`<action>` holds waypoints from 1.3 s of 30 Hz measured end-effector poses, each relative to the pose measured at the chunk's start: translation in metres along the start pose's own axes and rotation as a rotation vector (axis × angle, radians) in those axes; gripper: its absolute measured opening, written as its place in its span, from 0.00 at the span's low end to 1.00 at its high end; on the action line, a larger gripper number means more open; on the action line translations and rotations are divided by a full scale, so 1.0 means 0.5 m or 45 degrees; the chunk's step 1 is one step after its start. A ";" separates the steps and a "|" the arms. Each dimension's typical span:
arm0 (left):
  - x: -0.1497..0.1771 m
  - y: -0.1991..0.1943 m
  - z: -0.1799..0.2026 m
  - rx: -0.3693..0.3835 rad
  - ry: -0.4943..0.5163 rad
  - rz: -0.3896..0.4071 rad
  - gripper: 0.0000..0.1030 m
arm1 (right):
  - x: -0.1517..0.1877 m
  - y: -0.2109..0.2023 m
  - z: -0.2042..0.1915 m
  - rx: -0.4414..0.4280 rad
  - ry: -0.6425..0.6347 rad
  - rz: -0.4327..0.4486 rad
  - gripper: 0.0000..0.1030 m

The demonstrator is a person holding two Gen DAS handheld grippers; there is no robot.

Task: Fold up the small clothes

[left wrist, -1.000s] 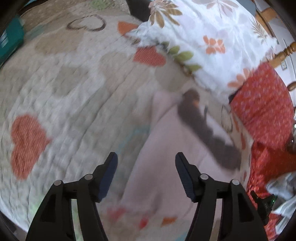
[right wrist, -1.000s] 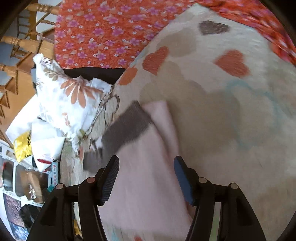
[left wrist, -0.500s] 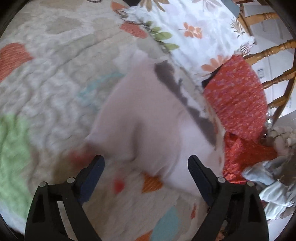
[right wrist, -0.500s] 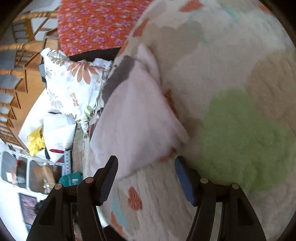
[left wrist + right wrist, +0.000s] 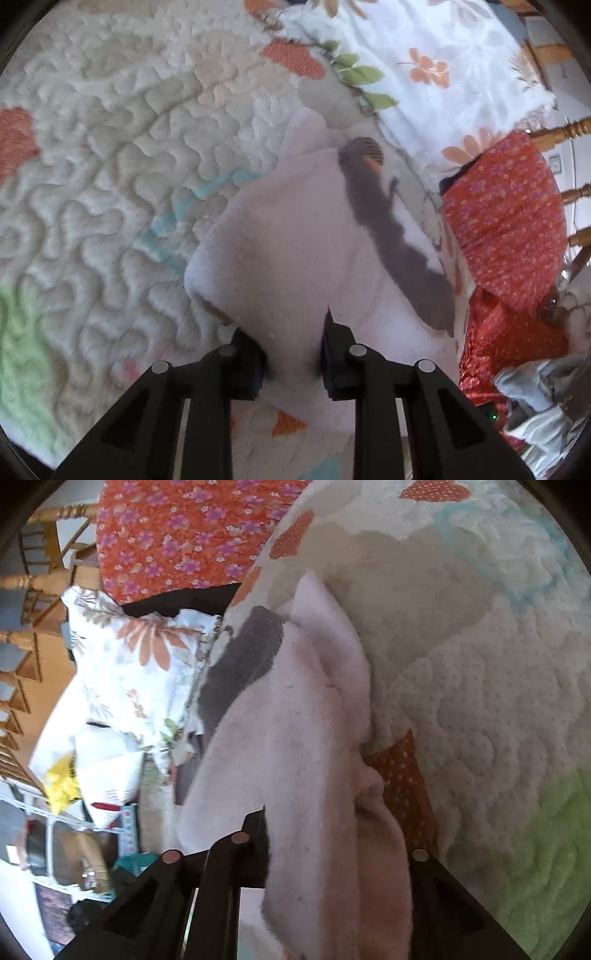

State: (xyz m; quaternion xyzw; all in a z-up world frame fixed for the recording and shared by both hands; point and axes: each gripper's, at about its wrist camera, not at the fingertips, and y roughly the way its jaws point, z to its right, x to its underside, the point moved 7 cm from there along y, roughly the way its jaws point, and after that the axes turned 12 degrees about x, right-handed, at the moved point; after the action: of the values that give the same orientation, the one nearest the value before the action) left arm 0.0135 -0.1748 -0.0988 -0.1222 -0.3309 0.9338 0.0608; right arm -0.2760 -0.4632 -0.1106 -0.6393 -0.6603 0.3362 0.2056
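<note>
A small pale pink garment (image 5: 295, 236) with a grey band (image 5: 395, 243) lies on the quilted bedspread (image 5: 110, 184). My left gripper (image 5: 291, 354) is at its near edge, jaws closing, and pink cloth is pinched between the pads. In the right wrist view the same pink garment (image 5: 295, 738) bunches up over my right gripper (image 5: 314, 849). Those jaws are closing too, with the cloth pressed between them. Its left finger (image 5: 255, 830) shows; the cloth hides the right fingertip. The grey band (image 5: 240, 672) lies at the far end.
A white floral pillow (image 5: 424, 66) sits just beyond the garment, with a red floral cloth (image 5: 506, 221) and wooden spindles (image 5: 561, 129) to the right. Loose pale clothes (image 5: 535, 398) are heaped at lower right. Wire shelves (image 5: 55, 830) stand past the bed edge.
Both grippers have come down to the near edge of the pink garment. Their jaws stood wide apart before and now pinch the cloth, which bunches up between them.
</note>
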 end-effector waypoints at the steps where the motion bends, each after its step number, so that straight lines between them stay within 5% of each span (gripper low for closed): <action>1: 0.011 -0.014 0.005 -0.011 0.015 0.001 0.22 | 0.006 -0.010 -0.001 -0.008 -0.009 -0.009 0.17; 12: 0.158 -0.114 -0.055 -0.071 0.009 -0.063 0.28 | 0.136 -0.103 0.062 0.060 -0.150 -0.081 0.21; 20: 0.148 -0.274 -0.071 -0.216 0.095 0.167 0.47 | 0.128 -0.210 0.126 0.219 -0.123 0.056 0.32; 25: 0.166 -0.342 -0.041 -0.295 0.223 0.302 0.67 | 0.118 -0.284 0.033 0.292 -0.300 0.251 0.36; 31: 0.188 -0.349 -0.043 -0.352 0.279 0.288 0.68 | 0.176 -0.178 -0.090 0.319 -0.563 0.163 0.36; 36: 0.190 -0.385 -0.088 -0.404 0.238 0.318 0.68 | 0.199 -0.058 -0.071 0.489 -0.653 -0.016 0.38; 39: 0.187 -0.410 -0.120 -0.405 0.190 0.334 0.69 | 0.197 -0.052 -0.078 0.551 -0.700 -0.015 0.38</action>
State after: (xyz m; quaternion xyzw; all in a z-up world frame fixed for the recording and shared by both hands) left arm -0.0535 0.0384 -0.0318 -0.2409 -0.4498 0.8581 -0.0571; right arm -0.2767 -0.3585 -0.0811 -0.4626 -0.6081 0.6268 0.1528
